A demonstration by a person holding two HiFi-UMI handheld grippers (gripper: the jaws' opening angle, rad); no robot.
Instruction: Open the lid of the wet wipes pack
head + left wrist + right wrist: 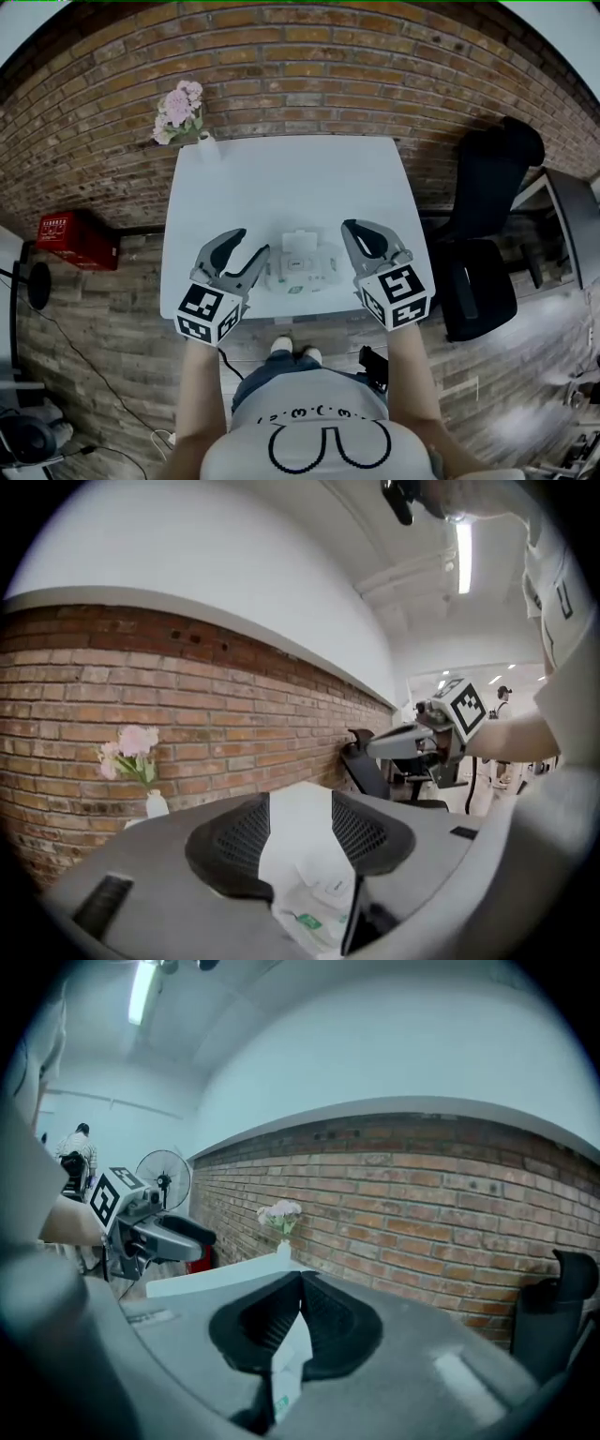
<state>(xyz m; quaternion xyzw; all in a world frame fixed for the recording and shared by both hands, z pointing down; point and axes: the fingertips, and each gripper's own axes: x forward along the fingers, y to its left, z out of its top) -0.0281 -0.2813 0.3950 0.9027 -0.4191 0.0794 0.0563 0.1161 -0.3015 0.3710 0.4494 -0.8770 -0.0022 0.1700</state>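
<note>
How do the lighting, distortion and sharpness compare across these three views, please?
Head view: strong fisheye bows the red brick wall into an arc, and soft, even light leaves the white square table without hard shadows. Left gripper view: the long ceiling tube lamp blows out to glare. Right gripper view: cool bluish cast, round black vignette, and the pink flowers look soft.

The wet wipes pack [298, 267] looks plastic, the table [281, 178] smooth, matt.
</note>
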